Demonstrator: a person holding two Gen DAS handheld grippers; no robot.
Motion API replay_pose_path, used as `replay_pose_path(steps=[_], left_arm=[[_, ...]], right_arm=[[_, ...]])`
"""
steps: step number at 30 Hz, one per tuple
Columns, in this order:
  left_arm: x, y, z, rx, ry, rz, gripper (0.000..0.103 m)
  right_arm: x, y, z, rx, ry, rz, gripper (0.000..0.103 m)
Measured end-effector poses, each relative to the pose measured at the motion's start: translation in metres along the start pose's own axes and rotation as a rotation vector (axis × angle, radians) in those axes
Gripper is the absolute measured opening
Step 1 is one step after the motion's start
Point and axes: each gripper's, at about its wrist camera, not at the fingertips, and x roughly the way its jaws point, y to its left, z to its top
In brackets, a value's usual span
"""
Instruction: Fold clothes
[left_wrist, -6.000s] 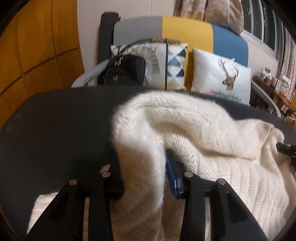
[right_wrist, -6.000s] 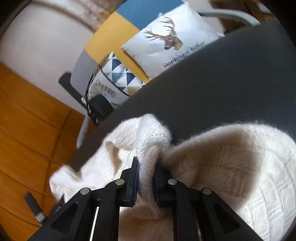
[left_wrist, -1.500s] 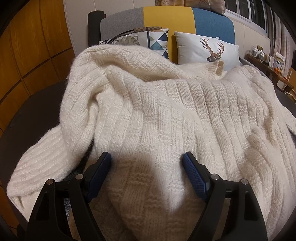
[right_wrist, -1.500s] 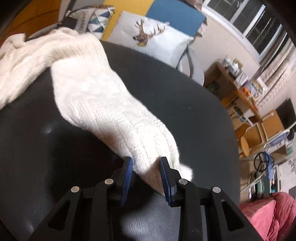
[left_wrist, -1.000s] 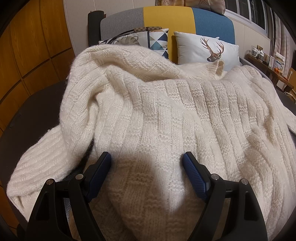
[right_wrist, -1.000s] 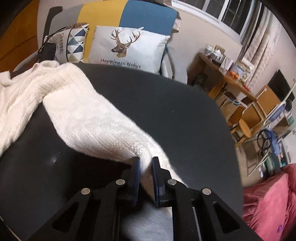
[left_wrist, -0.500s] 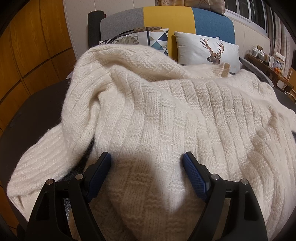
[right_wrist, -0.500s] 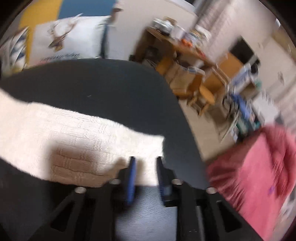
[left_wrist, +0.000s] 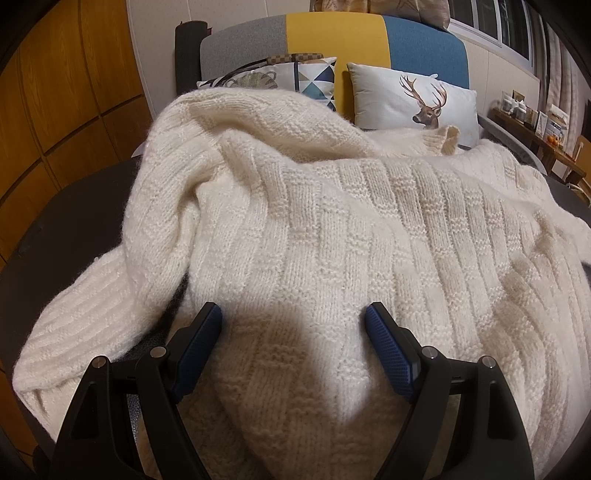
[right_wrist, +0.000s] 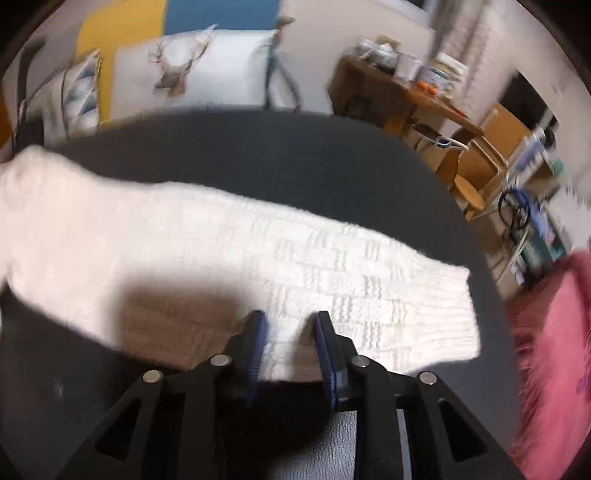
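Both wrist cams close, angled down over sweater (left_wrist: 332, 229); shared: deer pillow (right_wrist: 207, 66).

Bare black table (right_wrist: 295, 166) lies open beyond the outstretched sleeve (right_wrist: 258, 258) and at the near left edge (left_wrist: 74, 206). Blocked ground — the cream sweater (left_wrist: 332, 229) heaped across the middle. Far side closed off by cushions (left_wrist: 413, 99) against a chair back (left_wrist: 332, 37).
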Motion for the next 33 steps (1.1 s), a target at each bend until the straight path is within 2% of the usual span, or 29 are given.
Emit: replay_pose_path(steps=[2,4,8,12,15,19,22,25,28,31,33], left_arm=[[0.0,0.001,0.0,0.0,-0.002,0.0,0.083],[0.0,0.0,0.0,0.002,-0.002,0.001,0.083],[0.001,0.0,0.003,0.003,-0.003,0.0,0.083],[0.001,0.001,0.005,0.002,-0.004,-0.004,0.083],[0.001,0.003,0.005,-0.004,-0.005,-0.011,0.083],[0.0,0.005,0.006,-0.006,-0.005,-0.016,0.083],[0.0,0.006,0.006,-0.01,-0.005,-0.022,0.083],[0.001,0.007,0.006,-0.011,-0.005,-0.025,0.083],[0.002,0.01,0.005,-0.009,-0.006,-0.03,0.084],[0.001,0.012,0.005,-0.009,-0.008,-0.032,0.085],[0.002,0.013,0.005,-0.008,-0.009,-0.03,0.085]], right_arm=[[0.003,-0.007,-0.002,0.041,0.014,-0.019,0.028],[0.001,-0.005,-0.001,0.028,0.042,-0.07,0.03],[-0.03,0.032,0.01,0.027,-0.031,-0.075,0.031],[-0.059,0.127,0.026,-0.155,-0.156,0.107,0.029],[-0.06,0.199,0.04,-0.293,-0.187,0.278,0.026],[-0.044,0.269,0.058,-0.397,-0.179,0.324,0.024],[-0.008,0.283,0.07,-0.382,-0.096,0.261,0.021],[0.019,0.262,0.08,-0.196,-0.079,0.222,0.022],[0.029,0.238,0.081,-0.033,-0.11,0.22,0.022],[0.024,0.239,0.075,-0.073,-0.115,0.216,0.025],[0.007,0.247,0.073,-0.109,-0.091,0.158,0.026]])
